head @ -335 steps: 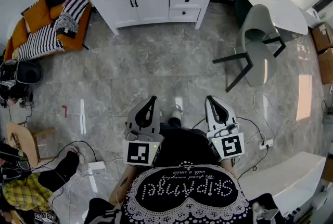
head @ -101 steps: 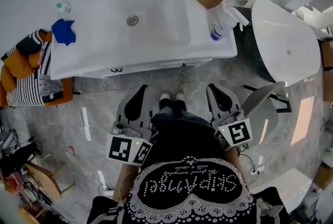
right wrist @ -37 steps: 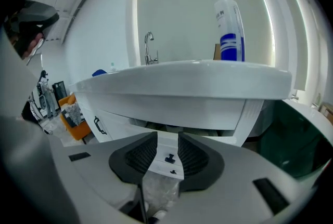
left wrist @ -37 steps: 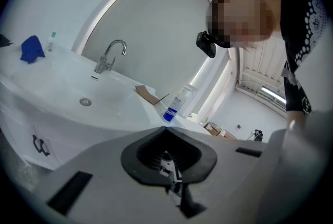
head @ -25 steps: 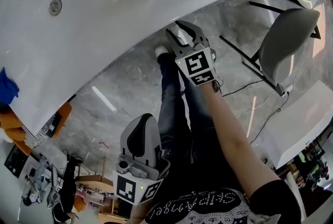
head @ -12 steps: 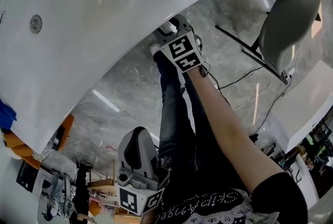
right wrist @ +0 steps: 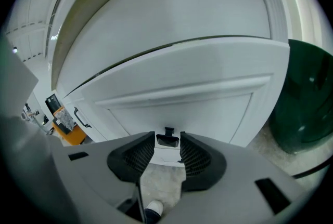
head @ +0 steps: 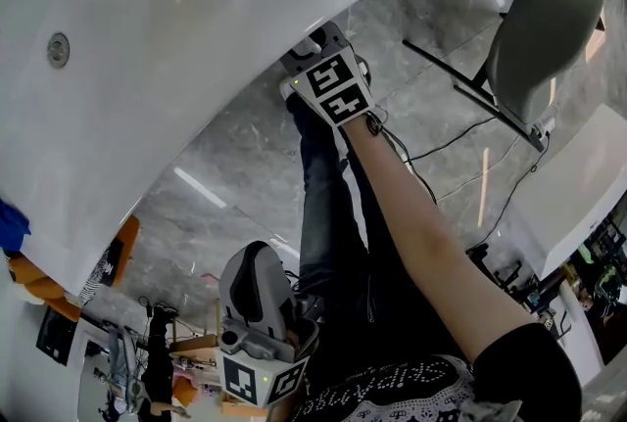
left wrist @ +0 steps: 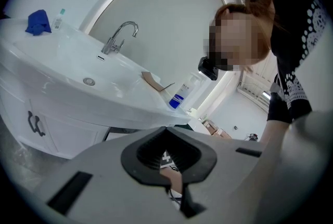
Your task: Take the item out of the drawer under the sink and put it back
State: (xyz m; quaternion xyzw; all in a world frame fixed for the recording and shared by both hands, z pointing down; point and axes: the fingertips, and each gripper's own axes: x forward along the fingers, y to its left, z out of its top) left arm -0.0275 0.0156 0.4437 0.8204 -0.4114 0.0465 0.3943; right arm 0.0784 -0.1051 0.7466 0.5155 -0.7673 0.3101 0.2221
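Observation:
The white drawer front [right wrist: 182, 93] under the sink fills the right gripper view, and its small black handle [right wrist: 167, 141] sits between the two pads. My right gripper [right wrist: 167, 137] is open, its jaws have just been opening, and the pads do not press on the handle. In the head view my right gripper [head: 315, 40] reaches under the edge of the white sink counter [head: 196, 38], so its tips are hidden. My left gripper [head: 253, 254] hangs back by the person's leg, and its jaws [left wrist: 166, 128] are shut with nothing between them. The drawer's contents are hidden.
A grey chair [head: 539, 28] stands to the right on the marble floor. A dark green bin [right wrist: 307, 103] sits right of the vanity. A cabinet door handle [right wrist: 81, 118] is to the left. On the counter are a faucet [left wrist: 119, 36], a bottle [left wrist: 179, 98] and a blue cloth [left wrist: 37, 21].
My right gripper has sunk and slid further under the counter edge toward the drawer. The left gripper has stayed by the leg.

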